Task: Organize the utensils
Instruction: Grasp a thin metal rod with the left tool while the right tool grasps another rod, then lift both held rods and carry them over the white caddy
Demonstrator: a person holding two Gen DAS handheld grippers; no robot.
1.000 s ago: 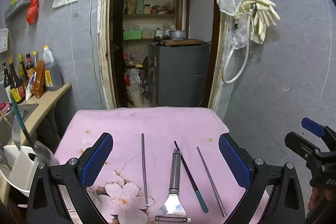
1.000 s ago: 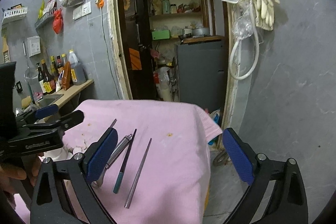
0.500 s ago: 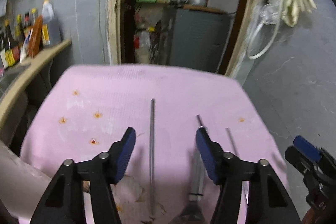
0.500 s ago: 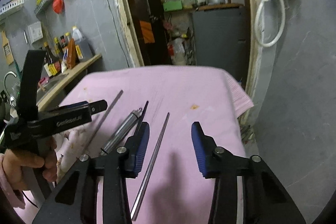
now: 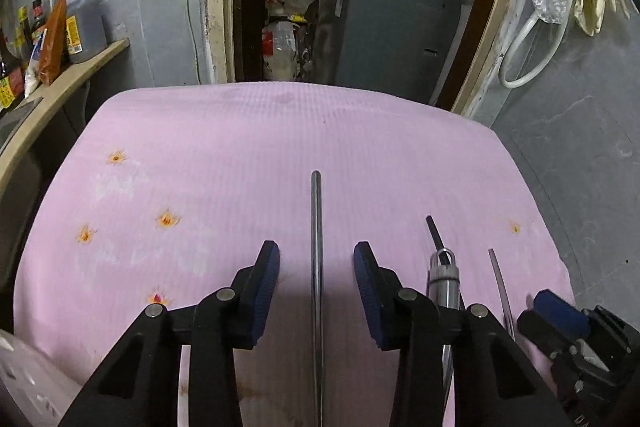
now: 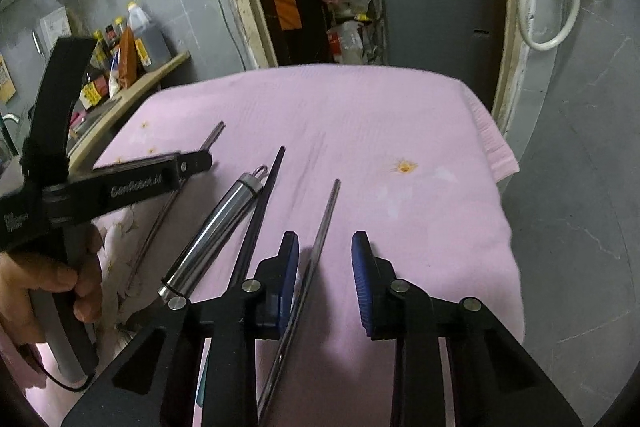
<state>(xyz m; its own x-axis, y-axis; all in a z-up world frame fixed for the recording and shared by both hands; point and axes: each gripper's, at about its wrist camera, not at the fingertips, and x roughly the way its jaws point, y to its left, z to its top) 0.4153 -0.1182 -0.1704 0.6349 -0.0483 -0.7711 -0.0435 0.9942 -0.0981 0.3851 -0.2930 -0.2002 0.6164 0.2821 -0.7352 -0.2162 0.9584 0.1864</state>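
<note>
Several utensils lie side by side on a pink cloth [image 5: 240,155]. A steel chopstick [image 5: 316,227] runs between the blue pads of my left gripper [image 5: 316,251], whose jaws are closing without touching it. To its right lie a steel peeler handle [image 5: 442,279], a black chopstick [image 5: 434,231] and a second steel chopstick [image 5: 498,271]. In the right wrist view that second steel chopstick [image 6: 326,223] lies between the closing jaws of my right gripper [image 6: 325,241], nearer the left pad. The peeler handle [image 6: 216,231] and black chopstick [image 6: 264,199] sit just left of it.
A wooden counter with sauce bottles [image 5: 68,27] runs along the left wall. Behind the cloth is a doorway with a grey cabinet [image 5: 384,39]. A white hose [image 5: 532,59] and gloves hang on the right wall. The cloth's right edge [image 6: 504,163] drops off.
Both grippers have come down and forward over the cloth, each straddling a steel chopstick. Their jaws have narrowed from wide open to a small gap.
</note>
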